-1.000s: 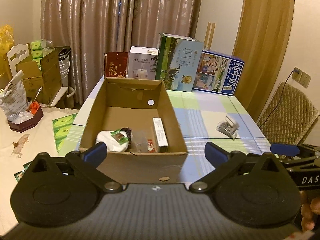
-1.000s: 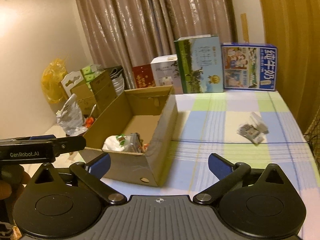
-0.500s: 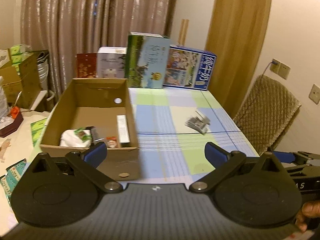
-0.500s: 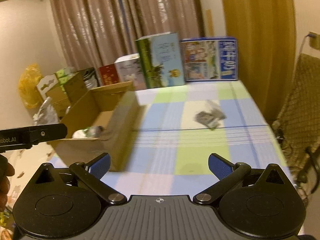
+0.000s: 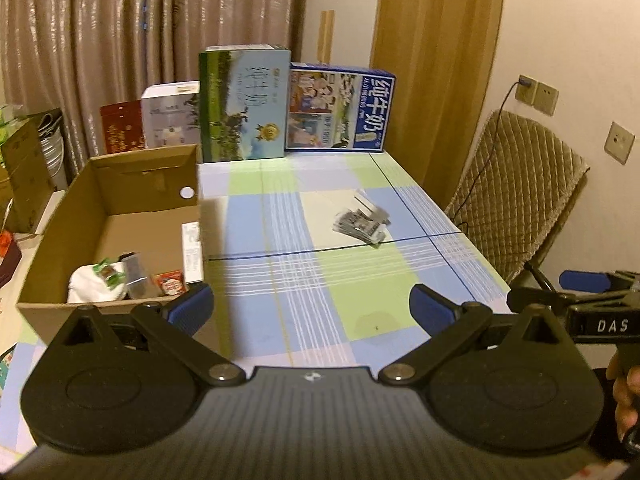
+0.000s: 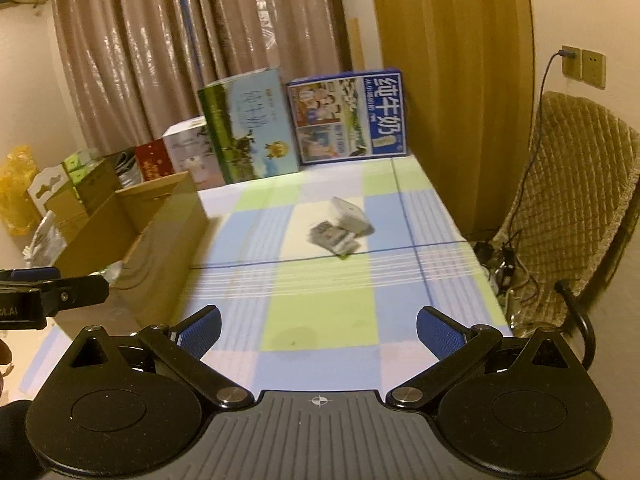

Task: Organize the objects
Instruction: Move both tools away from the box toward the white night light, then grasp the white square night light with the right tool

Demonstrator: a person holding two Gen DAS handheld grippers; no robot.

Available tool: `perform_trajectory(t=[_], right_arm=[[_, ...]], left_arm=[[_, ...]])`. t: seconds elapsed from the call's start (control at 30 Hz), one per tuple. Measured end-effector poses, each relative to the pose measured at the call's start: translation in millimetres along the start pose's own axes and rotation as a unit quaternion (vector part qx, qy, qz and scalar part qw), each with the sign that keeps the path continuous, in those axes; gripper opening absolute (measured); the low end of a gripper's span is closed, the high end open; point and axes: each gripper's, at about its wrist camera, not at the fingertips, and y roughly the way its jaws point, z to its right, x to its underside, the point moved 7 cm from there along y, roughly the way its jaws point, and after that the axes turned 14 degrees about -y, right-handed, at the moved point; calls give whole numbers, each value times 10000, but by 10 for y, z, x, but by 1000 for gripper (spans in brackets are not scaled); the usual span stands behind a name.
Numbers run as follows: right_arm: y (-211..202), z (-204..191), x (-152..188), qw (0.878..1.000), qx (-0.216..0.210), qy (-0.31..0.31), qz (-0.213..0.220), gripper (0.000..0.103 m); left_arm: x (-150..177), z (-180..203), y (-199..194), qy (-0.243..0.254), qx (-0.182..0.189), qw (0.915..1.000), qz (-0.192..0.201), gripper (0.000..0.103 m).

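At the left of the table (image 5: 304, 208), which wears a checked cloth of blue, green and white squares, stands an open brown cardboard box (image 5: 116, 216). In its near end lie a crumpled white bag (image 5: 86, 286), a small green-wrapped sweet (image 5: 106, 272), a grey foil packet (image 5: 136, 276), a small red packet (image 5: 172, 283) and a long white carton (image 5: 191, 252) lying flat against the right wall.

The left gripper (image 5: 310, 307) hovers over the near edge of the table with its blue-padded fingers (image 5: 191, 307) spread wide and holding nothing; its left pad overlaps the box's near right corner in this view.

Behind the box, along the far edge, stand a dark red box (image 5: 122, 128), a white box (image 5: 170, 114), a tall green milk carton case (image 5: 245, 104) and a blue milk carton case (image 5: 340, 112).

Right of the box, well apart from it on a white square, lies a small grey and white packet bundle (image 6: 340, 228) (blurred, so its make-up is unclear). The right gripper (image 6: 318, 332) points toward it from the near edge, its blue fingers (image 6: 438, 334) also spread wide and empty, well short of the bundle.

Beyond the table's right edge stands a chair with a quilted tan cover (image 6: 572, 208).
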Motion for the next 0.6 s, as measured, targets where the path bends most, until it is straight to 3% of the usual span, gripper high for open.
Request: perform_trajectory(t=[0.3, 0.6], right_arm=[[310, 387, -114, 9999, 130, -59, 11, 101], [905, 832, -263, 9994, 314, -139, -1, 101]], left_arm=[[-163, 254, 477, 116, 11, 9998, 158, 102], [-266, 454, 1290, 261, 100, 9995, 151, 102]])
